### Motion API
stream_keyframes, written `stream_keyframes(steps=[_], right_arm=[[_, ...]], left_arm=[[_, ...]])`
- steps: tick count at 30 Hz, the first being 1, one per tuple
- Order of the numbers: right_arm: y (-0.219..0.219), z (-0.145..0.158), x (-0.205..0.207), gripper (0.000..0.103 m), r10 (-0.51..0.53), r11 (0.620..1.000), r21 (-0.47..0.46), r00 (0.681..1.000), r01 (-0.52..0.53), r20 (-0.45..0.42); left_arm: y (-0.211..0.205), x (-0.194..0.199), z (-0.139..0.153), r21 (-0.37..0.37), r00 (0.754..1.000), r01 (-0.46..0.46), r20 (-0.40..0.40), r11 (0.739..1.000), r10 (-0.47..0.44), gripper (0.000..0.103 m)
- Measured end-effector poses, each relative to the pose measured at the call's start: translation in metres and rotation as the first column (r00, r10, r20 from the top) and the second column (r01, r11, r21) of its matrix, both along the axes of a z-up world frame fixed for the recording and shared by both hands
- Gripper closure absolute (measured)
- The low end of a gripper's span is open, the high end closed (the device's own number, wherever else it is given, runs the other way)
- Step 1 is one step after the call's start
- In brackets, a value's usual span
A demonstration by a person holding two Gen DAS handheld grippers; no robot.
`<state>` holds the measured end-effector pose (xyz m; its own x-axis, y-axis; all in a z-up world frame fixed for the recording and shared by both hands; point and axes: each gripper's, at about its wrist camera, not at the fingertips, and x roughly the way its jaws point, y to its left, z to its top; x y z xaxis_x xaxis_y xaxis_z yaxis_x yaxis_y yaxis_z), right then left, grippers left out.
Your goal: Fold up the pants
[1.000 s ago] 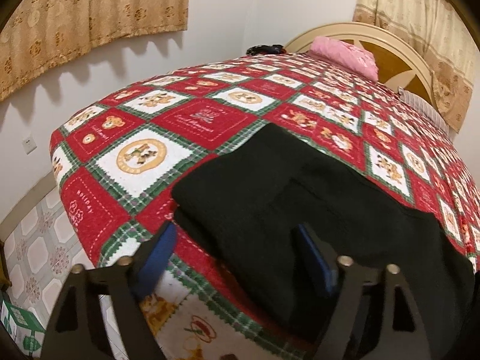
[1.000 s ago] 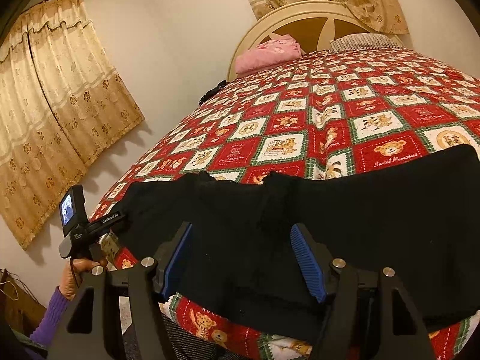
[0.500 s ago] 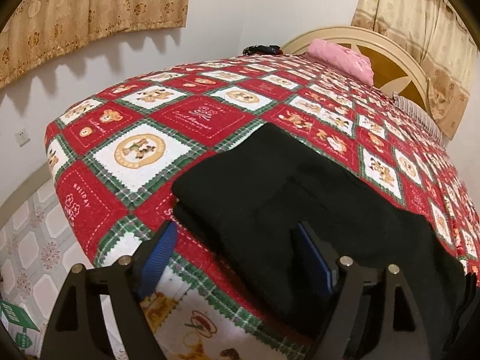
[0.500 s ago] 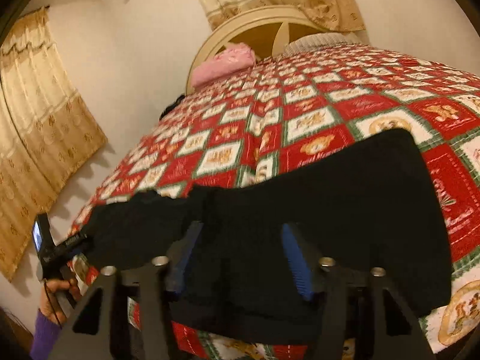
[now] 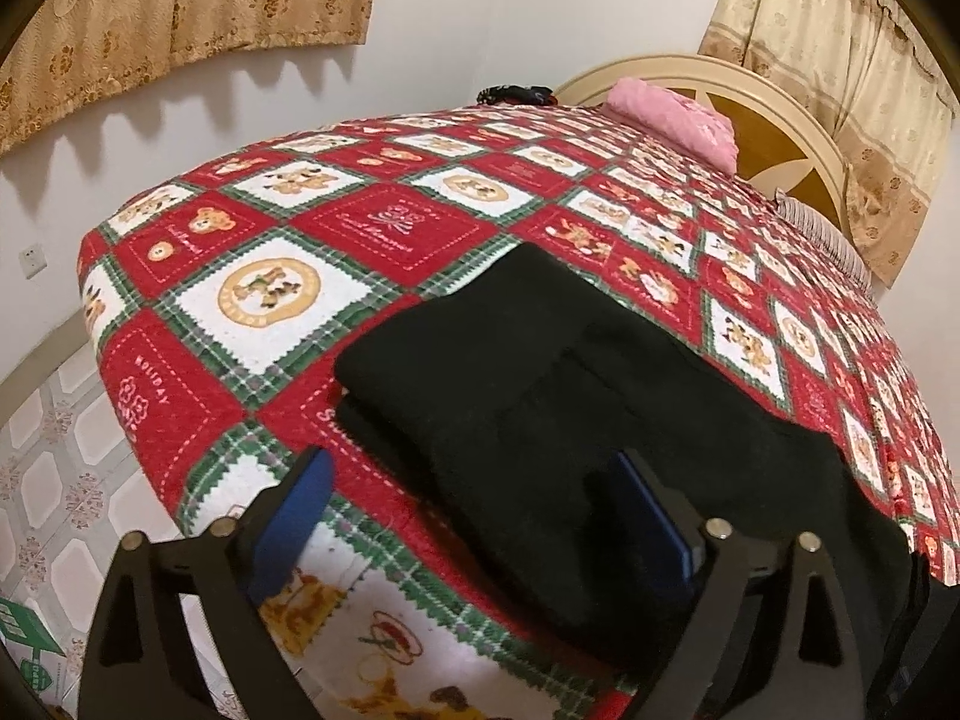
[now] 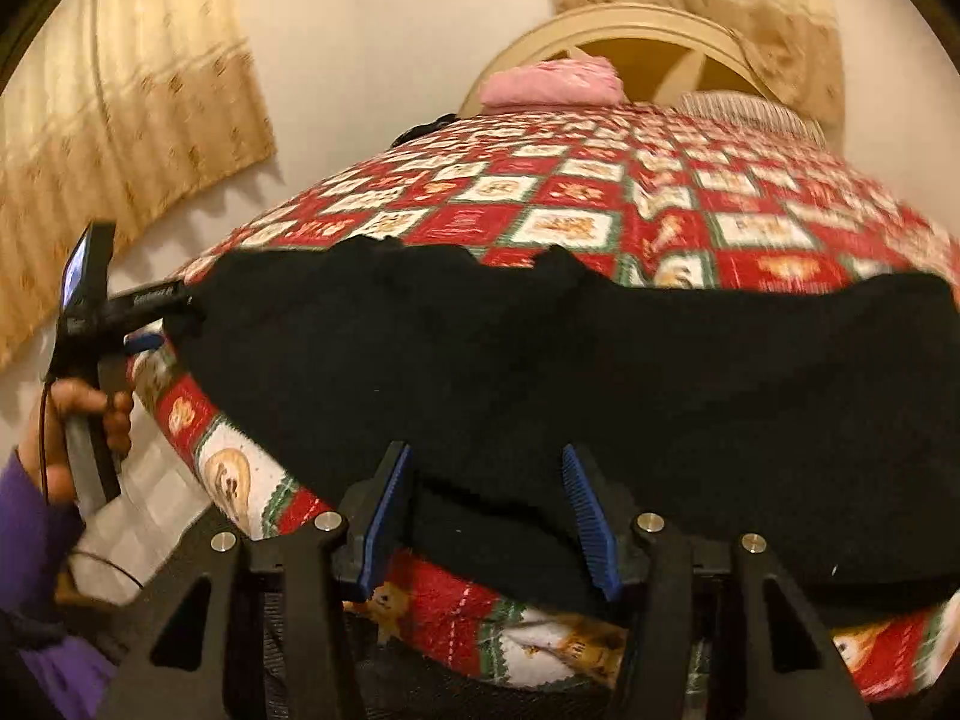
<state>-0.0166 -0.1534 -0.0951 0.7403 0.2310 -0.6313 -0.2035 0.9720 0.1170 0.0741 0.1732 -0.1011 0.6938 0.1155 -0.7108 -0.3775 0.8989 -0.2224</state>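
Pants [image 5: 570, 396] lay along the near edge of the bed [image 5: 372, 228], black fabric already doubled into a long band, one squared end toward the bed's foot corner. Left gripper [image 5: 474, 516] hovered over that end with jaws spread wide; they had just been opening, with the near edge of the fabric between the pads but nothing pinched. Right gripper [image 6: 489, 516] sat further along the same bed edge, jaws partly apart and straddling the hem of the band; pads were not visibly pressing cloth, so I read it as not gripping. From the right wrist view the left hand [image 6: 78, 420] showed on its handle beside the bed corner.

Risks from here, my read:
- Black on black hid the layer edges. A pinch could take only the top layer and the fold would peel apart on lifting.
- Band overhung the bed edge slightly. A drag toward the person could slide it off onto the floor.
- Uneven lift between the two jaws would skew the next fold.
- Right view was motion-blurred, so contact there stayed uncertain.
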Motion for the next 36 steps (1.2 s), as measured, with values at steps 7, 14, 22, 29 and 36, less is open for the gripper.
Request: stream_keyframes(steps=[7,14,22,29,36], right_arm=[[-0.012,0.033,0.020,0.049,-0.033,0.992,0.122,0.993,0.019,0.113],[0.006,0.004,0.053,0.049,0.005,0.976,0.219,1.000,-0.006,0.002],[0.009,0.004,0.048,0.049,0.024,0.981,0.194,1.000,-0.026,0.009],[0.014,0.002,0.046,0.048,0.011,0.986,0.164,1.000,-0.015,0.022],[0.014,0.002,0.043,0.048,0.004,0.987,0.161,1.000,-0.008,0.021]], left_arm=[[-0.002,0.007,-0.001,-0.026,1.000,-0.029,0.005,0.999,0.029,0.000],[-0.004,0.006,-0.002,-0.007,1.000,-0.024,0.017,1.000,0.024,0.003],[-0.003,0.004,-0.001,0.052,0.999,-0.033,0.028,0.998,0.032,0.043],[0.034,-0.011,-0.006,-0.300,0.988,-0.001,0.150,0.954,0.048,0.066],[0.039,-0.018,-0.011,-0.362,0.980,0.004,0.187,0.932,0.069,0.064]])
